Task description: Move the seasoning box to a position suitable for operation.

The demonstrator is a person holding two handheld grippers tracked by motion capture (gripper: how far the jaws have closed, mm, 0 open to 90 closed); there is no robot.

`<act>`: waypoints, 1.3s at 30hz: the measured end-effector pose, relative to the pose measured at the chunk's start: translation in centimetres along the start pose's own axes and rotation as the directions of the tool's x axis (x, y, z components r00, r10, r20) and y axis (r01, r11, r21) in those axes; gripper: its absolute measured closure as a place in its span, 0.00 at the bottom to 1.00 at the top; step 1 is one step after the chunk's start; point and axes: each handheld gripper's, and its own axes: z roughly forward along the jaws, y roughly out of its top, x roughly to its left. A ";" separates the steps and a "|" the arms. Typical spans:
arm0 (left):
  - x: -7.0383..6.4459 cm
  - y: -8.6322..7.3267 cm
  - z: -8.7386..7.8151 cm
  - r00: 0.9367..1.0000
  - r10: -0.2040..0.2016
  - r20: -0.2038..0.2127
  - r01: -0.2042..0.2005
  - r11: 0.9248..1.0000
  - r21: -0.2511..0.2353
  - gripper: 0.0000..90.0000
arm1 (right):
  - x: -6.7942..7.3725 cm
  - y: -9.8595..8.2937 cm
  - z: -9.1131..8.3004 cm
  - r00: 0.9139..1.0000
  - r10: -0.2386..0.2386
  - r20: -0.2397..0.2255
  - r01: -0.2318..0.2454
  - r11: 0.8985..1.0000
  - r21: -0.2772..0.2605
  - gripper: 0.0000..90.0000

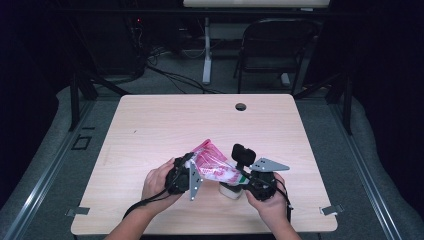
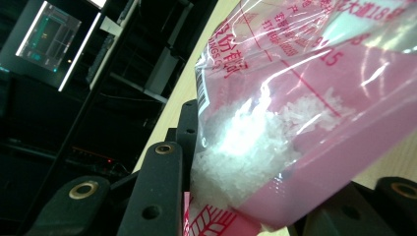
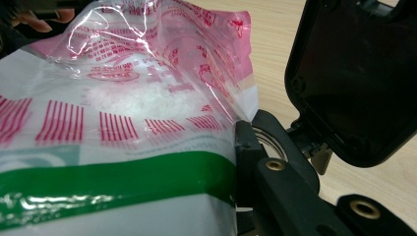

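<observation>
Pink bag point(image 1: 212, 164) clamped btwn both grippers' fingers point(image 2: 157, 191), tilted above table point(image 1: 150, 125).

Pink-and-white, green-banded bag point(image 1: 212, 164); black fingers point(image 3: 255, 162)

Most of the table point(image 1: 150, 125) is bare wood, so a hand can slide freely on the far side, the left and the right. Near the front edge it gets crowded. The pink bag point(image 1: 212, 167) hangs between the left gripper point(image 1: 186, 175) and the right gripper point(image 1: 247, 181). A small white container point(image 1: 231, 191) sits under the bag. A black box point(image 1: 243, 155) stands just behind, blocking that way.
</observation>
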 end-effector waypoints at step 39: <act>-1.0 -1.5 1.1 0.984 -0.119 0.130 0.116 0.993 0.030 0.78 | 0.2 0.2 0.2 1.000 -0.014 -0.004 0.014 1.000 -0.010 1.00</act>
